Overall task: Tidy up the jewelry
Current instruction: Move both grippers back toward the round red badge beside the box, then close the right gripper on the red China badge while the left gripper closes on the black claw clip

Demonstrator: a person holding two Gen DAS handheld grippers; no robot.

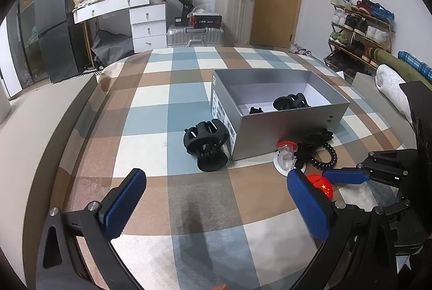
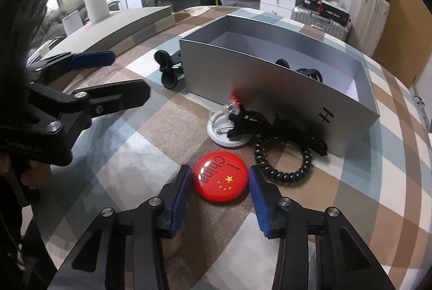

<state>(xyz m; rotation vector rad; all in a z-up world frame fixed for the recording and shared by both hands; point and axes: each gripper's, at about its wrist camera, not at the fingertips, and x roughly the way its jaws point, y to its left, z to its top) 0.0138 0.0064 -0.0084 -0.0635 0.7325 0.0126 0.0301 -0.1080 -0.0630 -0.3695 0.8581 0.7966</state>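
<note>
A round red badge (image 2: 220,178) with yellow stars lies flat on the checked bedspread, and my right gripper (image 2: 220,176) is shut on it, a blue pad against each side of its rim. In the left wrist view the badge (image 1: 322,186) shows partly behind my left gripper's right finger. My left gripper (image 1: 216,176) hovers open over bare bedspread, holding nothing. An open silver box (image 2: 270,90) holds a black claw clip (image 1: 290,101) and a smaller one (image 1: 255,110). Another black claw clip (image 1: 206,145) lies outside, by the box's left corner.
In front of the box lie a black spiral hair tie (image 2: 283,174), some black clips (image 2: 270,128) and a white disc with a clear red-capped piece (image 2: 229,128). Beyond the bed's far edge stand a white dresser (image 1: 145,20), suitcases (image 1: 235,12) and a shoe rack (image 1: 359,28).
</note>
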